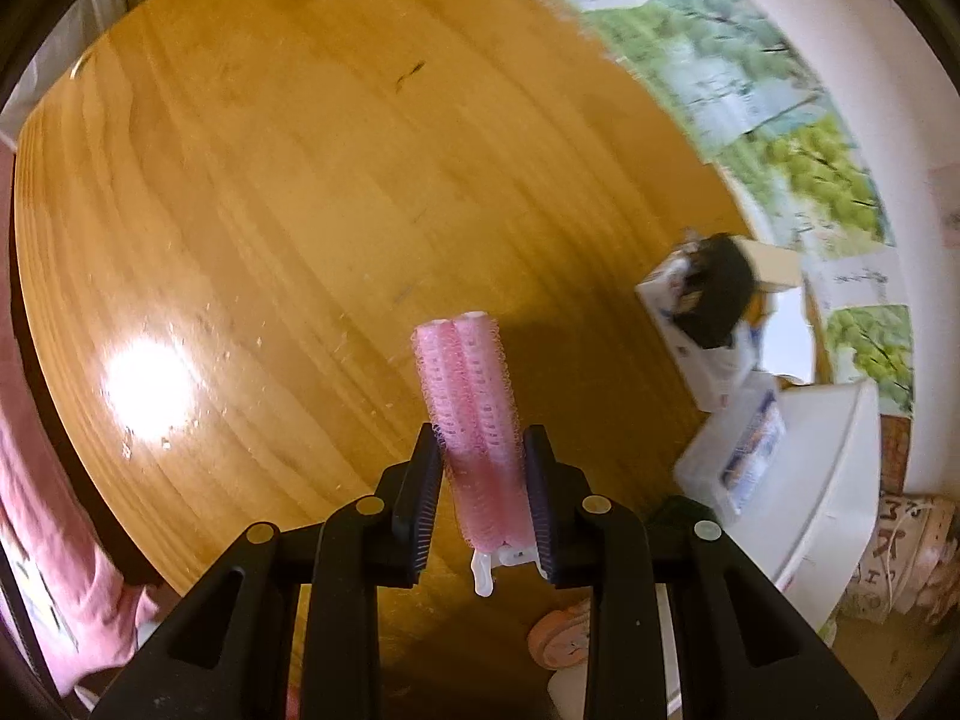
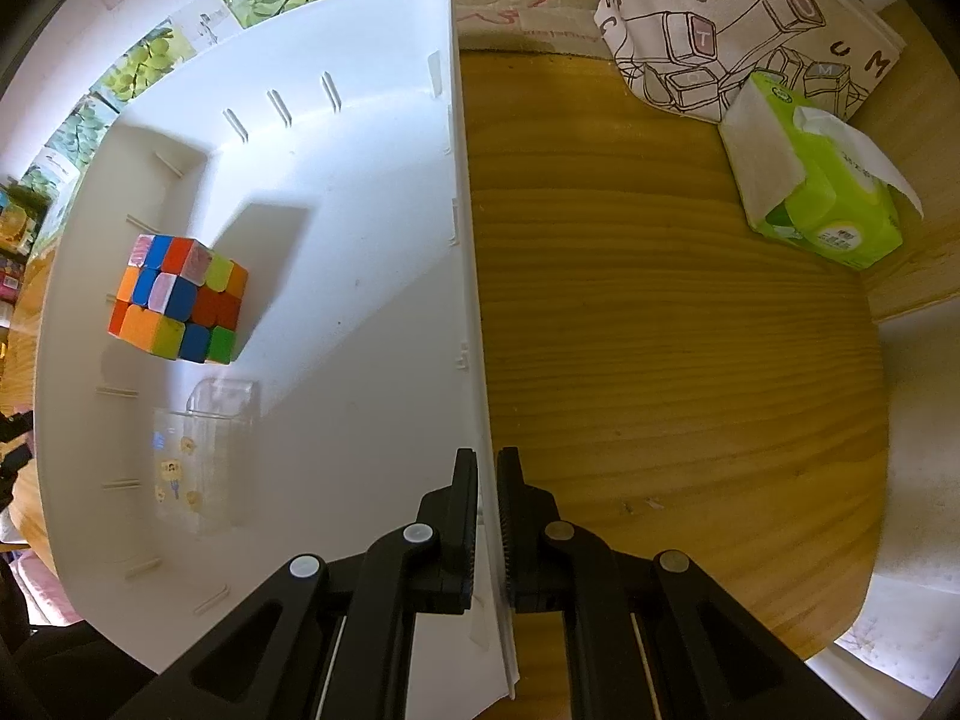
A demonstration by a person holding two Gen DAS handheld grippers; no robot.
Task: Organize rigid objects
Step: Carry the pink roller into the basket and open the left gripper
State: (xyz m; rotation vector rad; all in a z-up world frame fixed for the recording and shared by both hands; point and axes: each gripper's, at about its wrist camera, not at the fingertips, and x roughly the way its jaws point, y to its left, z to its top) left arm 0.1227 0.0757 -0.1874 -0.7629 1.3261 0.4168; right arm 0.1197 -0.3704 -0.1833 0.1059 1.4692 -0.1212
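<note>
Above the wooden bench (image 1: 270,180), the left tool (image 1: 483,504) clamps a pink hair roller (image 1: 471,408) (twin-barrelled); the right tool (image 2: 487,516) pinches a white bin's wall (image 2: 468,276).

The posters (image 1: 750,90) on the far wall are smeared by blur, their print unreadable. The white bin (image 2: 372,120) runs off the near edge. Stickers on the clear box (image 2: 198,456) are too small to read.

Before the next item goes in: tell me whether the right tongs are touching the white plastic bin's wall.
Touching. The right wrist view shows the right tongs shut on the white plastic bin's wall, one pad each side.
</note>
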